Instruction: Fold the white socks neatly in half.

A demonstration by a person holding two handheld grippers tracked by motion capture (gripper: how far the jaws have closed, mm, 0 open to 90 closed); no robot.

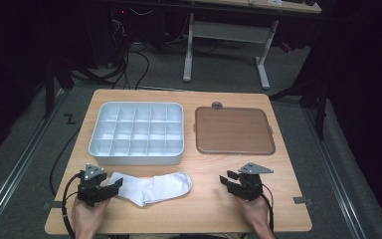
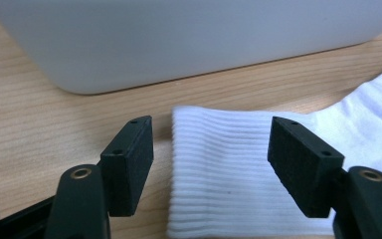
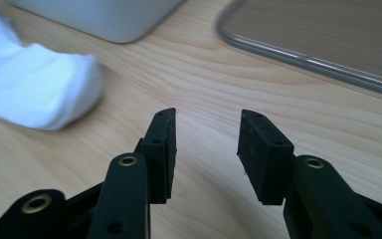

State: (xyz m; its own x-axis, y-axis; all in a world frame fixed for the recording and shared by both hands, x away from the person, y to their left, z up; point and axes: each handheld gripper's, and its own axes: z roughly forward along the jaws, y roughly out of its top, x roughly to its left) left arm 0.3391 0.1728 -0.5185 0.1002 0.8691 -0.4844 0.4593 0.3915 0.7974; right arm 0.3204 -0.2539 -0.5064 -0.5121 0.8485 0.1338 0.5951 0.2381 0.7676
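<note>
A white sock (image 1: 151,188) lies flat just in front of the compartment tray (image 1: 137,133), its long axis running along the tray's near wall: ribbed cuff (image 2: 219,174) at my left gripper (image 1: 108,189), toe toward my right gripper (image 1: 228,182). My left jaws stand wide apart astride the cuff, not pressing it. My right jaws are parted with nothing between them, off the toe end. I judge it light, soft and limp, so it will sag; the doubled ribbing at the cuff looks the firmest hold. 1 sock, 2 grippers.
</note>
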